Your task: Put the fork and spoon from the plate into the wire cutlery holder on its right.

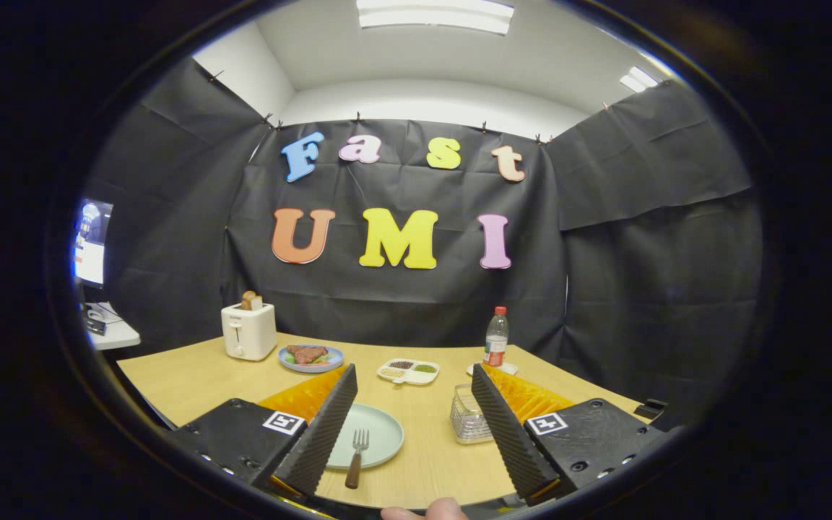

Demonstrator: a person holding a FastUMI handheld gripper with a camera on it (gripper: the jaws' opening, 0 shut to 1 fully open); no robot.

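The gripper [411, 426] hangs above the near edge of the wooden table [192, 379], its two fingers spread wide apart and holding nothing. A fingertip of the person's hand [425, 511] shows at 6 o'clock, just below the fingers. Between the fingers, close to the left one, lies the fork [356, 456] — long axis running near to far, wooden handle toward the gripper, tines pointing to 12 o'clock and resting on the pale green plate [380, 437]. At 3 o'clock of the plate, partly behind the right finger, stands the wire cutlery holder [468, 417]. Farther off sit a divided white dish [408, 371], a blue plate of food [310, 357] and a water bottle [496, 337] — farthest, at 10 o'clock, a white toaster [248, 330].
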